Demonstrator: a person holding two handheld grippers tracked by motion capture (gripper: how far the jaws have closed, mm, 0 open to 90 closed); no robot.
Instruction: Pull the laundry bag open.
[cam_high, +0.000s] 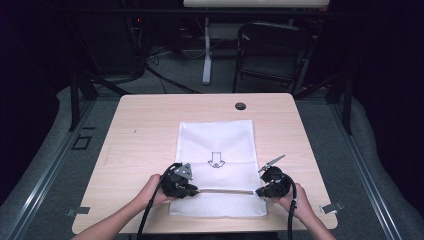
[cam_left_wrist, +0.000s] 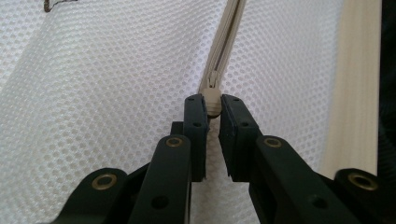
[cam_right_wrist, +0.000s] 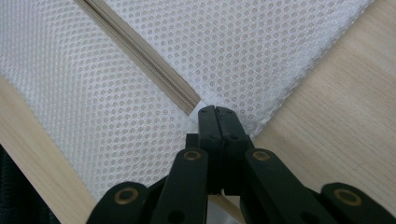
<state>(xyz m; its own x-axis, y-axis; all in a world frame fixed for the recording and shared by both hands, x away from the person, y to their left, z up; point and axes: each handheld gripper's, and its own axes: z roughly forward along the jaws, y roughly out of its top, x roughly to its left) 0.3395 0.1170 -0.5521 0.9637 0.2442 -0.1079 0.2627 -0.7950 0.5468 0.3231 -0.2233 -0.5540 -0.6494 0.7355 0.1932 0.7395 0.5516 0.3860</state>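
Now your left tool (cam_left_wrist: 213, 108) pinches the zipper pull (cam_left_wrist: 213, 101) of the white mesh bag (cam_high: 216, 145) lying on the desk (cam_high: 145, 130); your right tool (cam_right_wrist: 217, 114), jaws together, clamps the bag's zipper end.

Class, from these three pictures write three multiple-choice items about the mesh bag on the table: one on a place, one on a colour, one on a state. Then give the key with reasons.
1. Where does the zip run on the bag?
A. Across its near end
B. Along its far edge
C. Down its middle, far to near

2. What colour is the bag's mesh?
A. Blue
B. White
C. Black

3. What is the left gripper doing?
A. Hanging open above the table
B. Pinching the zip slider
C. Lifting the bag off the table

Key: 1 A, the tan strip lies between the two grippers near the person; 2 B, every view shows white netting; 3 B, its pads press the slider from both sides.
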